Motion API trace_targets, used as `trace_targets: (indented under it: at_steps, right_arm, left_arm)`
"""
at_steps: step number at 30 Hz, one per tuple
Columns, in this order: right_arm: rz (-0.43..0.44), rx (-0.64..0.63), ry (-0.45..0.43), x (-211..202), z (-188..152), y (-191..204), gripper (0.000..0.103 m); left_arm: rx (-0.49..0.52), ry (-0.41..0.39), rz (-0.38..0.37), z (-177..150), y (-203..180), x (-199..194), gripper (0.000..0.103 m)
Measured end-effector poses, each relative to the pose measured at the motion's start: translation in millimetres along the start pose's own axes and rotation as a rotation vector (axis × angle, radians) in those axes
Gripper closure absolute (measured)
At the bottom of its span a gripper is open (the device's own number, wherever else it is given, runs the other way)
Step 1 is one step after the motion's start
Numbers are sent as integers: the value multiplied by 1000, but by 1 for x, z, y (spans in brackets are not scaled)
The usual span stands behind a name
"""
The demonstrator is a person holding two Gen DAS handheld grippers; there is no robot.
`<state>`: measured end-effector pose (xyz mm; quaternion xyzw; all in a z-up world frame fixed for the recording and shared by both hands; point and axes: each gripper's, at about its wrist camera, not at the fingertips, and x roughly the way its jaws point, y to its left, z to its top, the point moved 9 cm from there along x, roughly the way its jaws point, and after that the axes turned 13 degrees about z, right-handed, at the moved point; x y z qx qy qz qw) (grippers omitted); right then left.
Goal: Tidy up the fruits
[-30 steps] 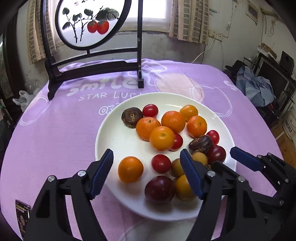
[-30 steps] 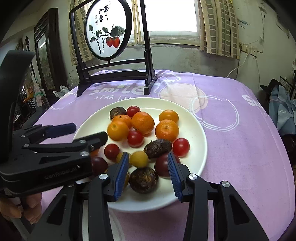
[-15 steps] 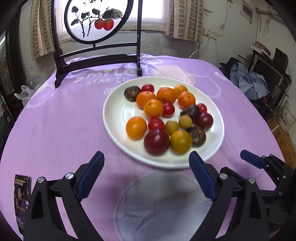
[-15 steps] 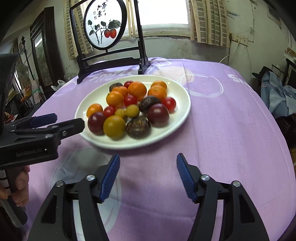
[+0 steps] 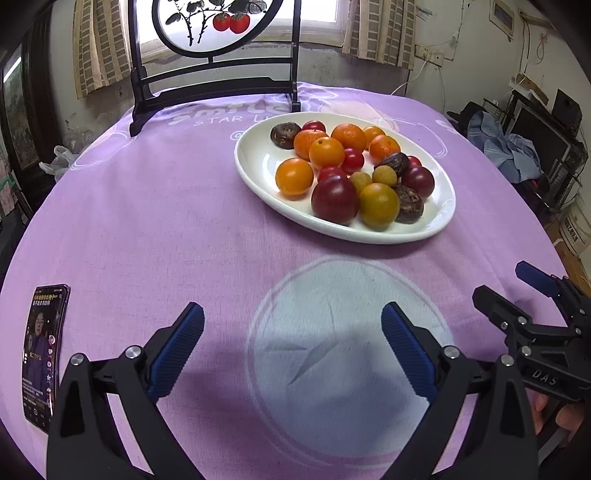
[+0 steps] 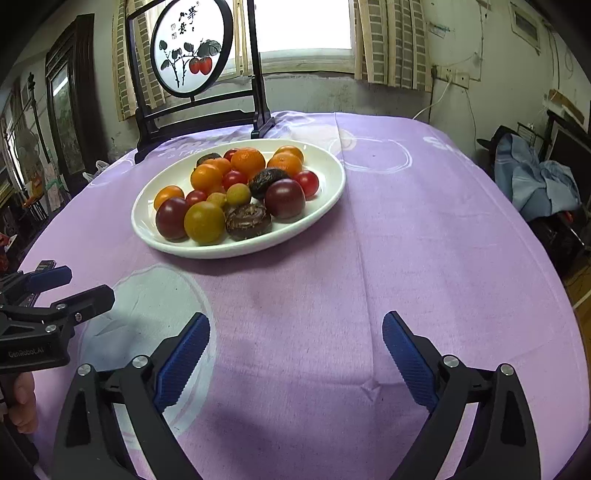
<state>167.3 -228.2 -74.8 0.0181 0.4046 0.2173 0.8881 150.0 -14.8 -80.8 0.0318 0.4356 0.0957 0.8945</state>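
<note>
A white oval plate (image 5: 258,162) (image 6: 325,192) on the purple tablecloth holds several fruits: oranges (image 5: 326,152) (image 6: 247,162), red cherry tomatoes (image 5: 352,160), dark purple plums (image 5: 334,199) (image 6: 284,198), yellow fruits (image 5: 378,204) (image 6: 204,222) and brown wrinkled fruits (image 5: 408,204) (image 6: 248,221). My left gripper (image 5: 291,341) is open and empty, above the cloth well in front of the plate. My right gripper (image 6: 295,347) is open and empty, also in front of the plate. Each gripper shows at the edge of the other's view.
A black wooden stand with a round painted panel (image 5: 218,22) (image 6: 192,48) stands behind the plate. A phone (image 5: 44,354) lies on the cloth at the near left. Clothes and shelves (image 5: 517,151) are off the table to the right.
Both grippers have pulled back from over the plate toward the near table edge. The right gripper's jaws have opened wider. The fruits have not moved.
</note>
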Motion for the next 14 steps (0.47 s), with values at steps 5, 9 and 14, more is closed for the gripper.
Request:
trace_targets:
  at_steps: [5, 9, 14]
  right_arm:
    - [8, 38, 9, 1, -4, -6, 7]
    - [15, 42, 48, 5, -12, -5, 7]
    - [5, 37, 96, 9, -24, -4, 7]
  left_arm:
    - [-5, 5, -13, -5, 0, 1, 5]
    - [-15, 35, 1, -10, 2, 10, 5]
    - [-30, 69, 20, -18, 6, 24, 5]
